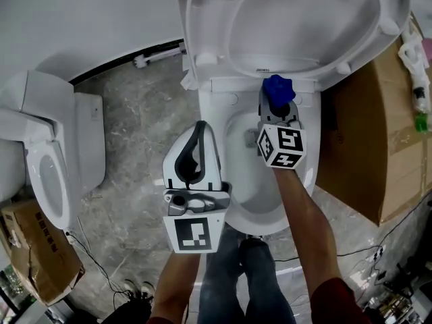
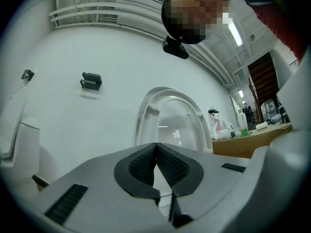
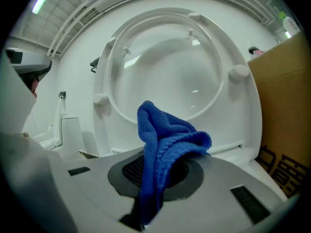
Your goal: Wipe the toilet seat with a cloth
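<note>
Two toilets: the near toilet (image 1: 260, 223) straight ahead, a spare toilet (image 1: 47, 174) off to the left, well apart. On the right, just beside the near one, a cardboard box (image 1: 358, 147). Seat (image 1: 196, 32) tipped upright, underside and bumpers facing out, probably for wiping that face head-on. Left gripper (image 1: 198, 128) set back over the bowl's left rim, jaws pressed together on nothing, apparently parked out of the way. Right gripper (image 1: 277, 106) out in front at the bowl's back edge, jaws clamped on a blue cloth (image 3: 165, 140). Bunched folds past the tips, near the seat but seemingly not touching yet, likely for leading with fabric, not plastic.
</note>
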A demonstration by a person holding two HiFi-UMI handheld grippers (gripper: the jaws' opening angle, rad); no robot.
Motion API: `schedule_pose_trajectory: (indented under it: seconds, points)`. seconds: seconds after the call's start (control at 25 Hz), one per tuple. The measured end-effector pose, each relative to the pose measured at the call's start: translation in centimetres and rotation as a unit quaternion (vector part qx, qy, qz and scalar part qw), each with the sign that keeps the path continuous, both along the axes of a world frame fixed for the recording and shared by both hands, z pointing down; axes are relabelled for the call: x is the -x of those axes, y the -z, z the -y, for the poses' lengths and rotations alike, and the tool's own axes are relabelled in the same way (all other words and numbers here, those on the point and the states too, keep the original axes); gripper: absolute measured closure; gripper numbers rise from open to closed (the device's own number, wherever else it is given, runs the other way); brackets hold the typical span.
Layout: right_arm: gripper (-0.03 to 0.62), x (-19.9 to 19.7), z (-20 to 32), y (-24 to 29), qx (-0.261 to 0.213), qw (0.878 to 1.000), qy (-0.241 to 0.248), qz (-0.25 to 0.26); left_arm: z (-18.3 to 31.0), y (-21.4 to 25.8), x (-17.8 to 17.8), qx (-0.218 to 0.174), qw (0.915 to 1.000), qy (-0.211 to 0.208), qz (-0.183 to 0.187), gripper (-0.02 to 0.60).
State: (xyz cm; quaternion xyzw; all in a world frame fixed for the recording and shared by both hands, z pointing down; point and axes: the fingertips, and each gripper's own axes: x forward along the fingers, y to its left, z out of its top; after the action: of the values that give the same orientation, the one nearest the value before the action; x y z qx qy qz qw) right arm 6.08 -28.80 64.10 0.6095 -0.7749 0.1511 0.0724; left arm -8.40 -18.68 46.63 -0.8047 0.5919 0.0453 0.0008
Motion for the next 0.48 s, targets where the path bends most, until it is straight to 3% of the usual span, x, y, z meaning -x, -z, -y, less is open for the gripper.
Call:
schedule_pose_trajectory:
  seconds: [0.36,0.48]
  points:
    - [0.540,9.1,0.7,0.5,0.005,0.998,0.060,0.013,-0.3,0.7,4.1,-0.001,0.9997,0.025,0.005,0.566]
    - [0.540,12.1,1.2,0.9,0.018,0.996,0.066,0.062,-0.3,0.7,5.7,0.001,0.9993,0.037,0.007,0.566]
